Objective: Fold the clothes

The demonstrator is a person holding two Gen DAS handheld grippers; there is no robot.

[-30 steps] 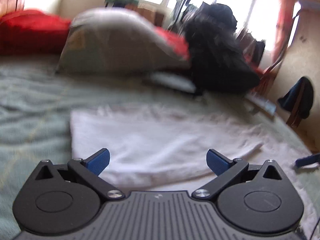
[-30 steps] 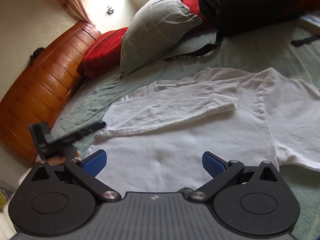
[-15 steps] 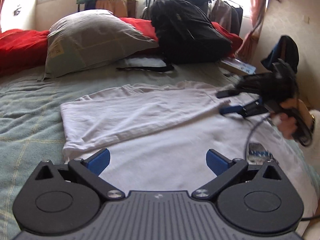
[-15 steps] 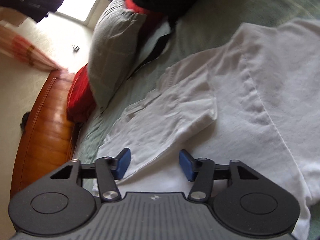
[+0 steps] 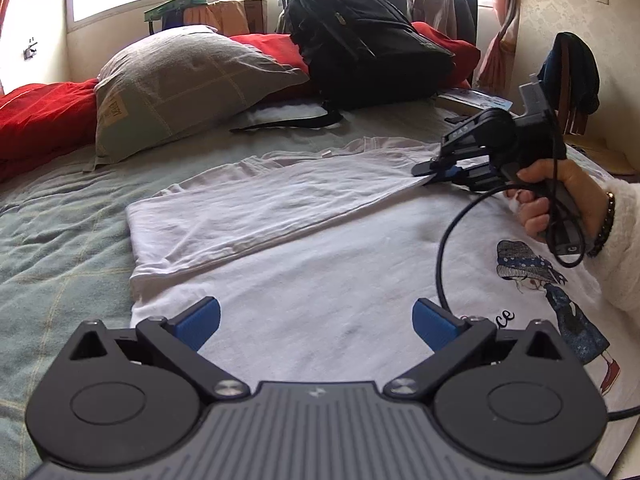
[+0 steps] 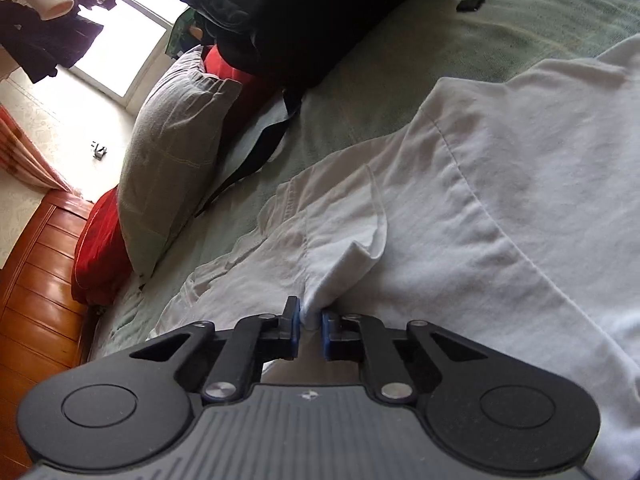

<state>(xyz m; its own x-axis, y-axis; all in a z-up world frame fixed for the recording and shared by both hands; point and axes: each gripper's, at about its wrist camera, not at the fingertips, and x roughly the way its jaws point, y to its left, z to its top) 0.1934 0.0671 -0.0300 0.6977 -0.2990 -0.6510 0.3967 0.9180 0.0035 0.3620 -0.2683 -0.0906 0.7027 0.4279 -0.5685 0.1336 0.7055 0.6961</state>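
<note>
Shirt (image 5: 304, 280), white, lies flat on the green bedspread (image 5: 60, 232), one side already folded inward over its body. The right gripper (image 6: 310, 322) is closing its jaws on the tip of that folded sleeve, cloth bunched between the pads (a thin pinch, by the look). The left gripper (image 5: 316, 320) hangs over the hem, jaws wide and empty. Next, I judge, the sleeve must be lifted and laid back neatly without dragging the fold.
</note>
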